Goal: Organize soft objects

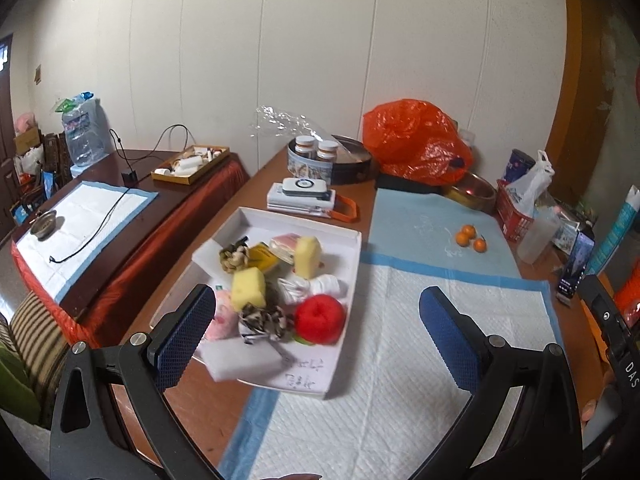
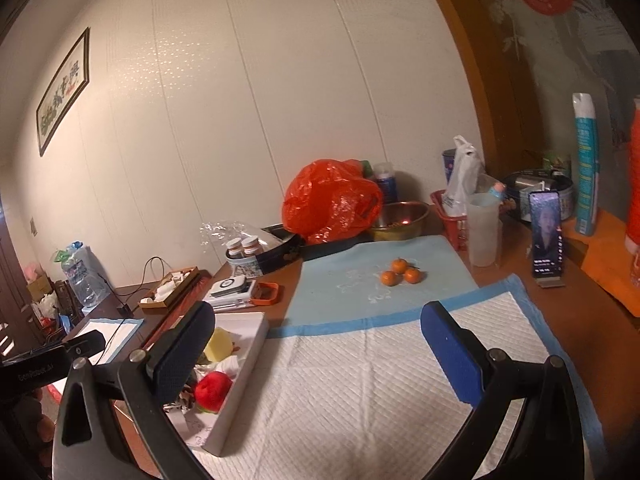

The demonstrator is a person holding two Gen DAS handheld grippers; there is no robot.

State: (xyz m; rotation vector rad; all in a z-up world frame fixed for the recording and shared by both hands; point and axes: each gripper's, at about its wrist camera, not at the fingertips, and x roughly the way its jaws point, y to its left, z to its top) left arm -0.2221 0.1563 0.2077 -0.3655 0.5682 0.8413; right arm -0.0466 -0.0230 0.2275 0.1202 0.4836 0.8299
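Soft things: they lie heaped in the shallow white cardboard tray (image 1: 256, 216), which sits on the left part of the surface, half on bare wood and half on the white quilted pad (image 1: 420, 360).
Left gripper (image 1: 318, 322): your fingers stand wide apart and hold nothing; they hang above the near end of the tray.
What lies under it: the round red plush ball (image 1: 320, 318) sits just inside the gap, toward your left finger; the striped knotted rope toy (image 1: 262, 320) and a yellow sponge block (image 1: 249, 289) lie beside it, further left.
Right gripper (image 2: 318, 346): also spread wide and empty, and it hangs over the bare quilted pad.
Which hand is nearer: the left, by my reading; from the right wrist view the tray lies off to the left, partly behind the left finger.
Long axis: the tray runs away from you toward the far edge of the surface; the red ball is round, so I judge no particular wrist angle is needed for it.
Free ground: the pad to the right of the tray is bare up to the three small oranges (image 2: 401, 273) near the far edge.
Risk: the toys touch one another, so closing on one may drag its neighbour.
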